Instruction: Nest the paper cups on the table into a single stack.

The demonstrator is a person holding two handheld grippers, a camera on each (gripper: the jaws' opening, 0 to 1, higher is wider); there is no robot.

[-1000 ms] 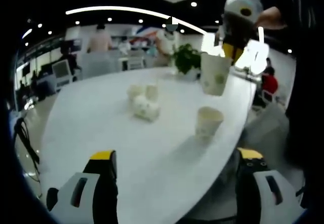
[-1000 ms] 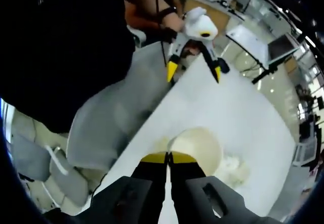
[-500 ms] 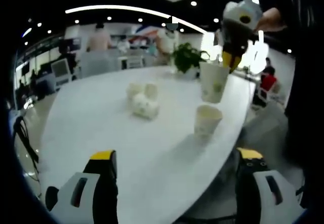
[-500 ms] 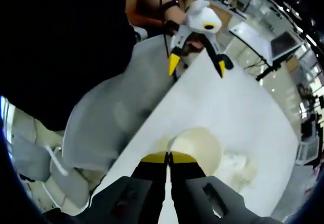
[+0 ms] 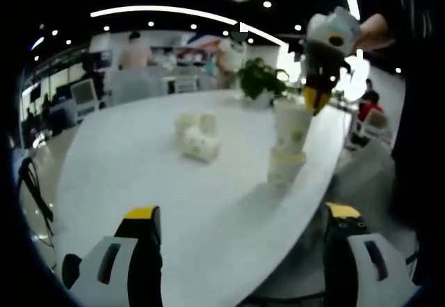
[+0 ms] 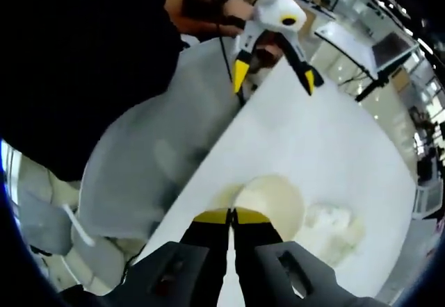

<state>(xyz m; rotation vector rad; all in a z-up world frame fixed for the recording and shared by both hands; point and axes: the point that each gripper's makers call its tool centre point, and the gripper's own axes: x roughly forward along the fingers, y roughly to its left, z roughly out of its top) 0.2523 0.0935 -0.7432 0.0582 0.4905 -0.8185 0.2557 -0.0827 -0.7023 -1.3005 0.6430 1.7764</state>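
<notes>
Right hand-held gripper (image 5: 316,97) is pinching the rim of a cup (image 5: 291,125), jaws clamped on the cup wall. In the right gripper view the yellow tips (image 6: 231,216) are pressed together over the cup's open mouth (image 6: 271,199). A rim pinch leaves the cup's outside free, so it can slide down into another cup.

The held cup is sitting upright directly over a second cup (image 5: 284,166) standing on the tabletop (image 5: 139,168); its base is appearing to enter the lower cup's mouth. How deep it is seated I cannot tell.

Left hand-held gripper (image 5: 243,217) is hanging low at the near edge of the tabletop, jaws wide apart and holding nothing; same gripper seen from the right gripper view (image 6: 274,58), also spread. Judgement: it is waiting clear so as not to crowd the nesting.

More cups (image 5: 196,137) are lying in a loose cluster near mid-tabletop, well apart from the pair; at least one is looking tipped on its side. A plant (image 5: 257,80) is standing at the far edge.

Judgement: first nesting is under way; the cluster is not yet stacked. Risk: an off-centre drop could tip the lower cup, which is standing near the edge.
</notes>
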